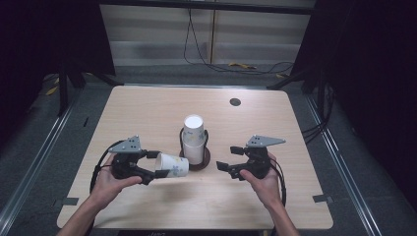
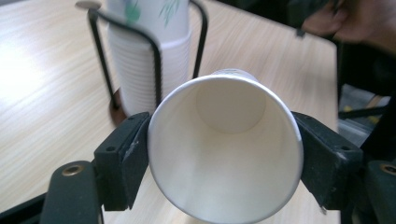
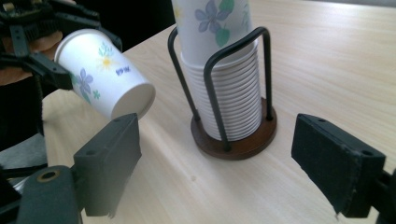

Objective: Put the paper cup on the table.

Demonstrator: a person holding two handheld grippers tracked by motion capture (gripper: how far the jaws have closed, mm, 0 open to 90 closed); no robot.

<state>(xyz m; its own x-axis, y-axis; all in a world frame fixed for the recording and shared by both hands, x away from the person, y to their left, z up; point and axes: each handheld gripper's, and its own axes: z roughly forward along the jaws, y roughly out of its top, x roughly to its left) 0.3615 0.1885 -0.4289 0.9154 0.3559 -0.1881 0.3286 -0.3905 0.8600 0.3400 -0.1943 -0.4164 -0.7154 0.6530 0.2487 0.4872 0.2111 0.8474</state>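
Beside stack point(image 1: 194, 140): your left gripper point(image 1: 150, 168) clamps cup point(image 1: 173, 165) sideways; right gripper point(image 1: 227, 158) gapes empty. Squeeze harder, rim likely buckles.

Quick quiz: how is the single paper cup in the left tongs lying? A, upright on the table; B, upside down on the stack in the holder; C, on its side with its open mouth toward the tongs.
C: the left tongs clamp the paper cup at its rim, base pointing toward the holder.

Flowered white paper cup point(image 1: 173, 165) lies sideways, clamped near its rim.
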